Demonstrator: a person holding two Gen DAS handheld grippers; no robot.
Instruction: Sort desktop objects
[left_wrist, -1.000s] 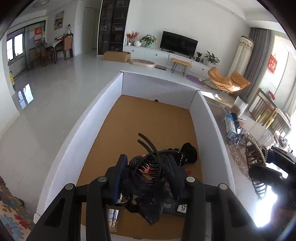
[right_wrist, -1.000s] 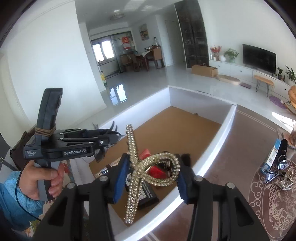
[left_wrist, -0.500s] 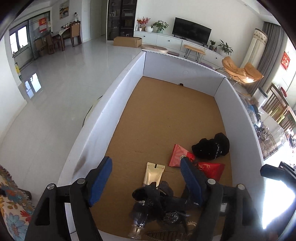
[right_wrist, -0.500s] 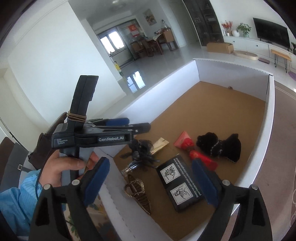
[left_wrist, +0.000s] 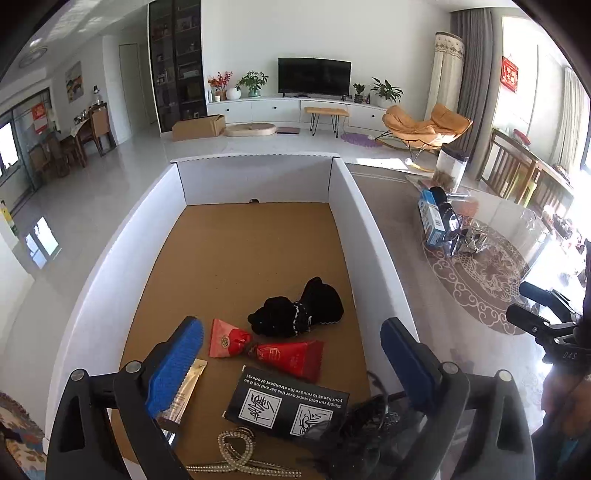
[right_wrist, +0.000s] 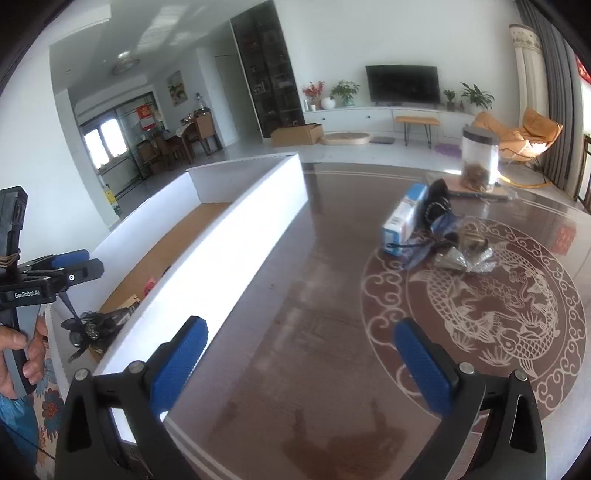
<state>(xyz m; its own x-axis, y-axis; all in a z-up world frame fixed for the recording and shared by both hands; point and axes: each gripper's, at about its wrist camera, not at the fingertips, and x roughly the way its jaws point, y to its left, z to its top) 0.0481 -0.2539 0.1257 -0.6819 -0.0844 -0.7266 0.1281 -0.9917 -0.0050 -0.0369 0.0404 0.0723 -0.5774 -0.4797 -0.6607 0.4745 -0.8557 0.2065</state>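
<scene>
With both the left gripper (left_wrist: 291, 363) over the white box (left_wrist: 354, 221) and the right gripper (right_wrist: 301, 363) spread open and empty, we should sweep right to the blue carton (right_wrist: 404, 223) cluster on the tabletop (right_wrist: 314, 332), approaching low and square.

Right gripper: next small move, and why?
Probably advance the right gripper forward and to its right toward the pile on the table: blue-and-white carton and silver foil item. Both grippers are open and hold nothing, the pearl hair clip already lies in the white box, and that pile is still unsorted.
</scene>
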